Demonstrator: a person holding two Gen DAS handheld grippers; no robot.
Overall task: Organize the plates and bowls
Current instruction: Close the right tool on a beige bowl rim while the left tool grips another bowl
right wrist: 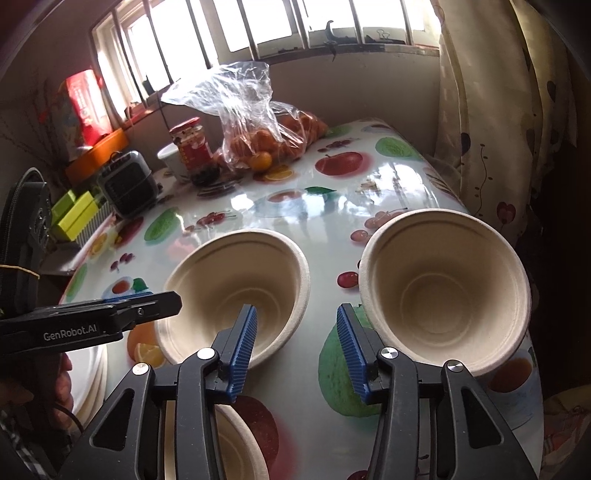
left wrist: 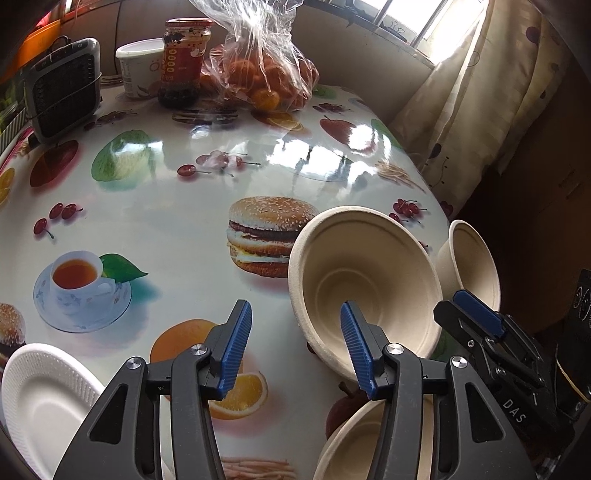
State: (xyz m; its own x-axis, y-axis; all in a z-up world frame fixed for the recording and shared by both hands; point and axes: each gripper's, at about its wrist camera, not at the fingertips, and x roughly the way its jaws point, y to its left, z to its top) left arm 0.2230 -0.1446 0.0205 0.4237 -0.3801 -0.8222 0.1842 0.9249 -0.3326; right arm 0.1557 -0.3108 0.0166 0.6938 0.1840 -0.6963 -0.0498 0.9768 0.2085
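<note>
Your right gripper sits low over the table with jaws parted and empty, one pad inside the near rim of the middle bowl, so a careless pinch could crumple the thin wall or drag that bowl into the far bowl, which stands close to the table's edge. Your left gripper is likewise unclenched and empty, angled down between the white plate and the bowls.

Daylight pours through the window, overexposed; glare patches sheen the glossy tablecloth. Fisheye bending and dark vignetting mark the edges.
</note>
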